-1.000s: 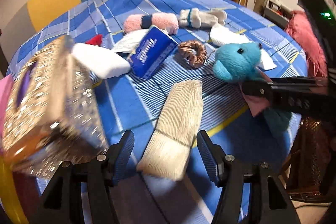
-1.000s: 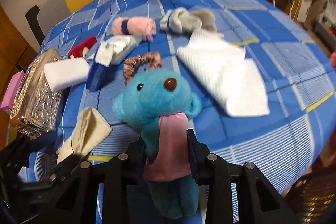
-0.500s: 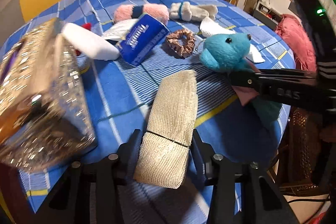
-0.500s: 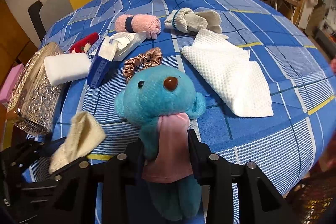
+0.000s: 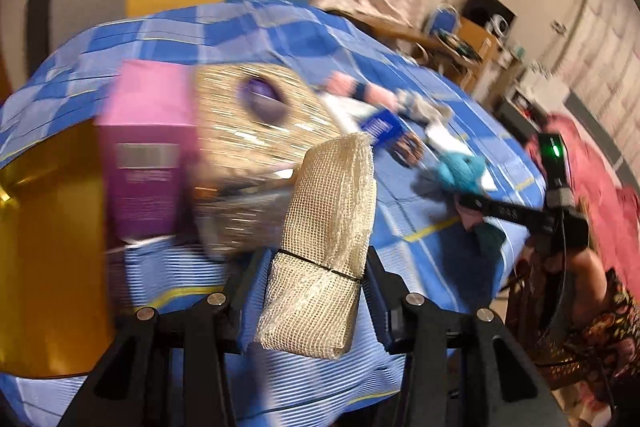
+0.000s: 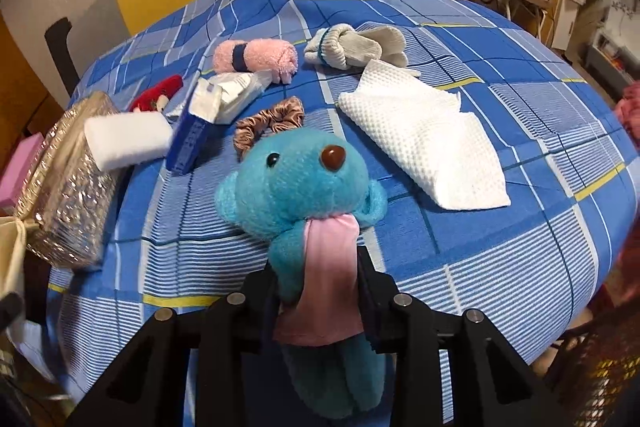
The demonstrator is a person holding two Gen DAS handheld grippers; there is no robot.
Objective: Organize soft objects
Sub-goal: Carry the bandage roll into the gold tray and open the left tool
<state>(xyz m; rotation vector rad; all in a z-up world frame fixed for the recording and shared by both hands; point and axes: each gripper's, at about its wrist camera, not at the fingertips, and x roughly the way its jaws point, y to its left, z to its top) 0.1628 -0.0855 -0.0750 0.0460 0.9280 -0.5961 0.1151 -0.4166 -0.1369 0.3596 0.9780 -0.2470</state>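
My left gripper (image 5: 308, 287) is shut on a beige mesh cloth roll (image 5: 324, 247) and holds it up above the blue checked tablecloth (image 5: 420, 219). My right gripper (image 6: 318, 291) is shut on a turquoise plush bear (image 6: 296, 187) with a pink bib, just above the cloth; the bear also shows in the left wrist view (image 5: 460, 171). On the table lie a pink rolled towel (image 6: 256, 57), grey socks (image 6: 352, 45), a white waffle cloth (image 6: 424, 131), a brown scrunchie (image 6: 268, 123) and a white sponge (image 6: 128, 141).
A glittery silver tissue box (image 6: 68, 183) sits at the table's left, with a pink box (image 5: 148, 155) and a yellow container (image 5: 44, 247) beside it. A blue tissue pack (image 6: 192, 139) and a red item (image 6: 156, 97) lie near the sponge. Chairs stand behind.
My left gripper closed on the beige roll, lifted it and swung left toward the tissue box and yellow container. My right gripper kept hold of the bear, almost still.
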